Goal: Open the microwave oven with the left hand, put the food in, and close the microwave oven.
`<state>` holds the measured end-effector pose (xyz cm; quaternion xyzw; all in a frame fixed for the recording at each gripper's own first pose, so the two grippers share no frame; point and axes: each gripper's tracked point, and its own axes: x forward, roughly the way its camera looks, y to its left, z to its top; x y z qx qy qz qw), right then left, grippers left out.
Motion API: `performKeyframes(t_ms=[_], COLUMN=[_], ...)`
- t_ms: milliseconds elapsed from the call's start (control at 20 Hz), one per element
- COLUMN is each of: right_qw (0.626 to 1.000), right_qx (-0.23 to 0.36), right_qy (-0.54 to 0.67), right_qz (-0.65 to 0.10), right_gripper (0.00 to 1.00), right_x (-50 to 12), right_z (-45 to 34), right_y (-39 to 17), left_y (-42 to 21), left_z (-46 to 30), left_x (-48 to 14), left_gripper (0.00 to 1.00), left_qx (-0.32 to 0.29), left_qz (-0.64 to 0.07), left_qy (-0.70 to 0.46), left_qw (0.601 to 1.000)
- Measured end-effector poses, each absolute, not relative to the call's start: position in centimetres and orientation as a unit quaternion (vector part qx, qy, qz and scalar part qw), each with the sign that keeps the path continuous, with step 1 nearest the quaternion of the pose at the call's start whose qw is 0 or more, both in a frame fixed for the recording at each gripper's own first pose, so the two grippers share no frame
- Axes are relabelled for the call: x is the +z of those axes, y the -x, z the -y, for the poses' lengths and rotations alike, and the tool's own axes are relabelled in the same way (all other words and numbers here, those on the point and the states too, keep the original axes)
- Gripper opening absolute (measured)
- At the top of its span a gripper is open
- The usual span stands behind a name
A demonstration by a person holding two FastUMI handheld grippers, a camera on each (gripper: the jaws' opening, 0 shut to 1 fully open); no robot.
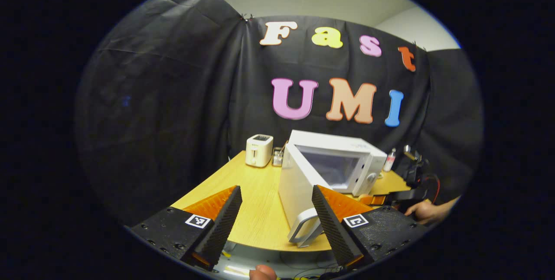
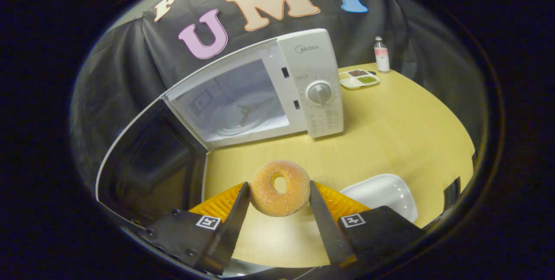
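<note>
The white microwave [image 1: 336, 163] stands on the wooden table [image 1: 256, 210] with its door [image 1: 294, 184] swung wide toward me. The door's grey handle [image 1: 303, 228] lies just inside my left gripper's right finger. My left gripper [image 1: 276, 190] is open and not pressing on the handle. In the right gripper view, my right gripper [image 2: 279, 184] is shut on a sugared donut [image 2: 279, 204], held above the table in front of the microwave [image 2: 312, 85]. Its cavity with the glass turntable [image 2: 245, 113] is exposed, and the dark door [image 2: 147, 163] stands open at the left.
A white toaster [image 1: 259, 150] stands at the back left of the table. Close to the right of my right gripper lies a white plate [image 2: 381, 193]. A divided dish of seasonings [image 2: 357, 78] and a small bottle [image 2: 381, 54] stand behind the microwave's right side. A hand [image 1: 427, 210] holds the other gripper.
</note>
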<state>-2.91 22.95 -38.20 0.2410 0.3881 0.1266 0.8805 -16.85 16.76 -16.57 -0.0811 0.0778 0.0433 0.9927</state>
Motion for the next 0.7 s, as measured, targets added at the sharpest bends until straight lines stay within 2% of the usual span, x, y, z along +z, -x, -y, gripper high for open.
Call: performKeyframes(t_ms=[150, 250, 300, 700], right_qw=[0.862, 0.846, 0.839, 0.813], right_qx=[0.131, 0.132, 0.128, 0.083], right_qy=[-0.299, -0.339, -0.356, -0.441], right_qz=[-0.388, -0.391, -0.391, -0.372], right_gripper=[0.8, 0.8, 0.79, 0.75], right_x=[-36.6, -36.1, -35.9, -35.9], right_z=[-25.7, -27.5, -28.2, -33.6], right_y=[1.3, 0.1, -0.6, -6.6], left_y=[17.3, 17.3, 17.2, 17.6], left_z=[-17.6, -18.0, -17.9, -18.9], left_x=[-12.8, -11.6, -11.8, -13.4], left_gripper=[0.93, 0.95, 0.93, 0.95], left_qx=[0.051, 0.057, 0.057, 0.074], left_qz=[-0.029, -0.011, -0.014, -0.039], left_qy=[0.076, 0.051, 0.043, 0.03], left_qw=[0.995, 0.997, 0.997, 0.996])
